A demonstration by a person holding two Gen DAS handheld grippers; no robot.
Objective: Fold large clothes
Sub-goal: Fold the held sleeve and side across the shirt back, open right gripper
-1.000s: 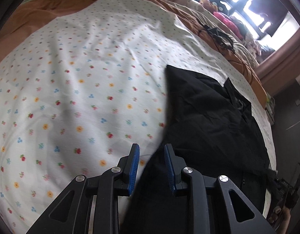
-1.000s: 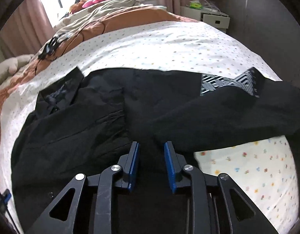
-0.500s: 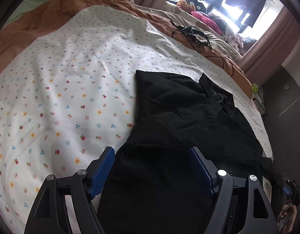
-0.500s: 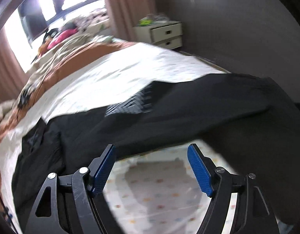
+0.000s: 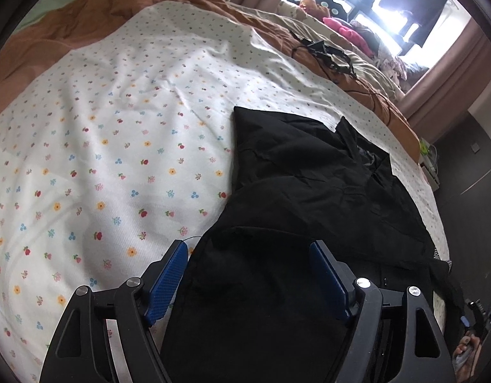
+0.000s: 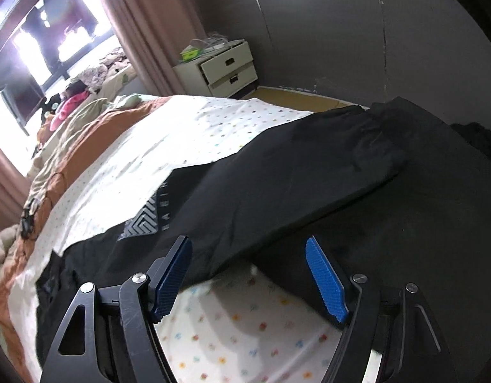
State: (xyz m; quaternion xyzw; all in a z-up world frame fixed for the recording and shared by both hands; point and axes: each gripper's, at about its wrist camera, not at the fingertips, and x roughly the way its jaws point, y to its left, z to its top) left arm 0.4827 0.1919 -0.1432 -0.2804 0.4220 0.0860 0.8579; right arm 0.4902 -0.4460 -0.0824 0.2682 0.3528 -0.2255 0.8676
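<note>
Floral bedsheet (image 5: 124, 146) under black garment (image 5: 309, 191); nightstand (image 6: 226, 67) by wall.

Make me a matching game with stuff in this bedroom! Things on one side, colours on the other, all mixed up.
Things:
1. jacket
2. sheet
3. blanket
4. drawers

Colours:
A. orange-brown
B. cream
C. black
D. white with little flowers

Pairs: 1-C, 2-D, 3-A, 4-B
</note>
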